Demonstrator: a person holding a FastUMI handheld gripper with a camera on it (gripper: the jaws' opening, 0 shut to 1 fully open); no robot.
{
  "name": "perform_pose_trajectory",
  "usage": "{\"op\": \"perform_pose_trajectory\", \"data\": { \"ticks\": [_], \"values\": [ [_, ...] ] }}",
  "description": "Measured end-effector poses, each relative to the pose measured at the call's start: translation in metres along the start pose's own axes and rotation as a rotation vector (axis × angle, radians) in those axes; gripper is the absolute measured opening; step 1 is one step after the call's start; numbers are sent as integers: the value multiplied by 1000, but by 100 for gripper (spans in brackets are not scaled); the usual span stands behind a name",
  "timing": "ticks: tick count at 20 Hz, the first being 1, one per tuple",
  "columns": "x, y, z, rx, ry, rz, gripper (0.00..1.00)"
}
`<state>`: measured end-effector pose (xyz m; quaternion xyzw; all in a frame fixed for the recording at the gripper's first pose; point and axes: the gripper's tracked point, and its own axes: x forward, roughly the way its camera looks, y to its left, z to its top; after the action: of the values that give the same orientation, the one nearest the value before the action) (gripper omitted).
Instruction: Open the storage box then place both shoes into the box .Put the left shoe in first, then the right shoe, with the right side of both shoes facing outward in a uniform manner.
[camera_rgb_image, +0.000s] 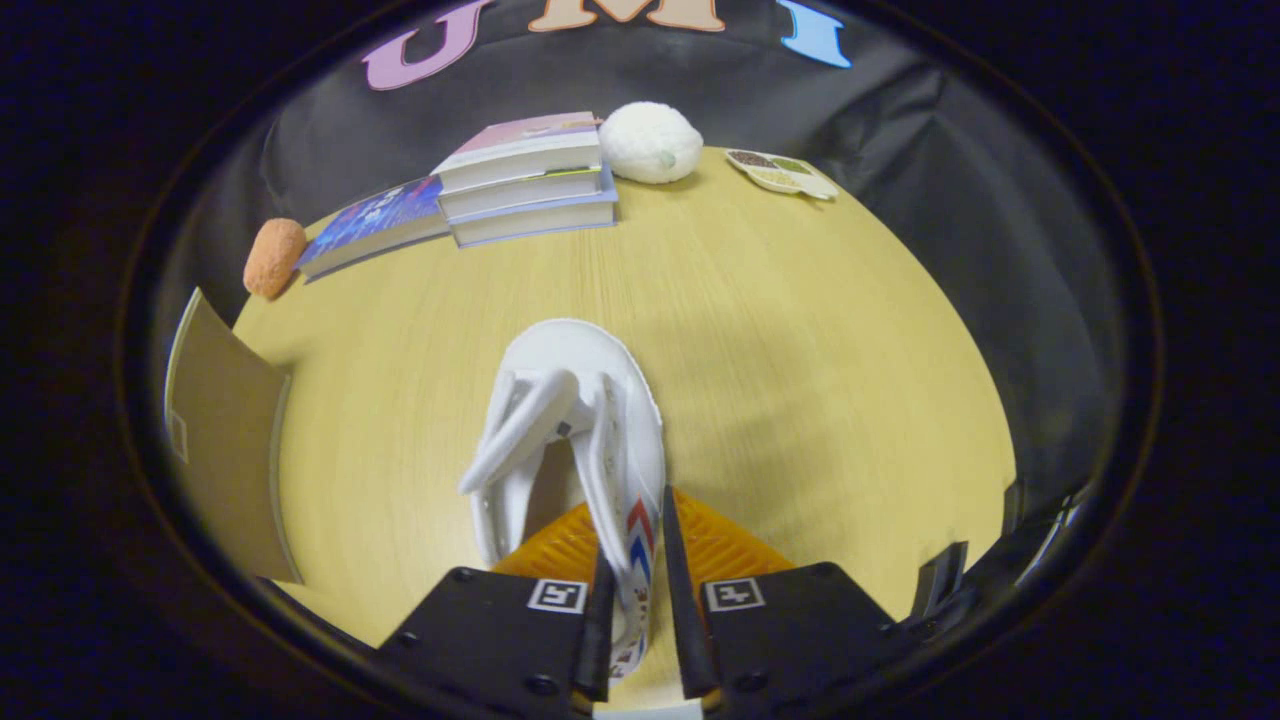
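A white shoe (590, 420) with straps and a red and blue stripe on its side points its toe away from me, over the pale wooden table (800, 350). My gripper (635, 560) is shut on the shoe's striped side wall near the heel, with that wall pinched between both fingers. The heel end is hidden behind the fingers. To the left of the shoe stands a brown cardboard panel (225, 440) that looks like a side or flap of the storage box; the rest of the box is out of sight.
Beyond the shoe, at the table's far side, lie a stack of books (525, 180) and a flat book (375, 225). A white plush ball (650, 142), an orange lump (273, 257) and a small divided dish (782, 172) sit nearby.
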<state>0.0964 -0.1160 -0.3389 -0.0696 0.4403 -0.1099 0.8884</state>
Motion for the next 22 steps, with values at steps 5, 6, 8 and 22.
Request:
{"op": "perform_pose_trajectory", "data": {
  "ticks": [5, 6, 8, 22],
  "values": [
    [-3, -9, 4, 34, -19, -5, 11],
    [-1, -8, 2, 82, -14, 6, 3],
    [-1, -1, 0, 198, 15, 69, 3],
    [-130, 124, 46, 544, 51, 560, 3]
  ]
}}
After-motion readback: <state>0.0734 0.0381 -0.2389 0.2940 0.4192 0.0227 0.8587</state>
